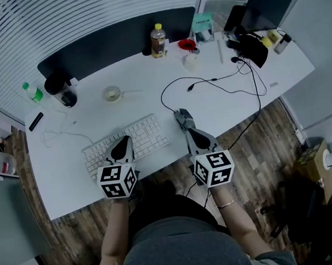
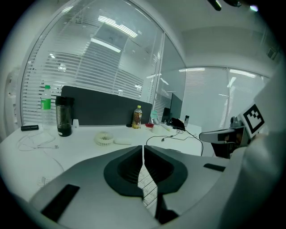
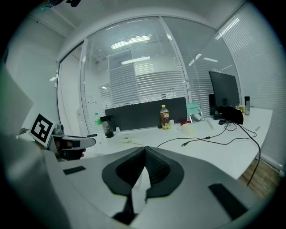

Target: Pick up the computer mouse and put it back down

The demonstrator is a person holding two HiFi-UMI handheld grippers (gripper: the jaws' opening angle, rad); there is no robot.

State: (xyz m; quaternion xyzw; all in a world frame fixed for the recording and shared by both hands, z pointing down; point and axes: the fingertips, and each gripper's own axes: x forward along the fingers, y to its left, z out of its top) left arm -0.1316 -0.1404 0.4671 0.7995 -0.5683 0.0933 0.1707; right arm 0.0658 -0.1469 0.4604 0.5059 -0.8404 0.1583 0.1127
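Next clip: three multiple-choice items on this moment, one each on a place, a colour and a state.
1. Where does the computer mouse lie? A. right of the keyboard B. on the keyboard C. on the floor
2. The cap of the amber bottle is: A. red B. yellow C. blue
3. The jaws of the right gripper are: A. wide apart B. shut on the mouse C. shut, empty

1 A: the head view shows it on the desk past the keyboard's right end. 2 B: the cap shows yellow. 3 C: its own view shows the jaws together, nothing between.
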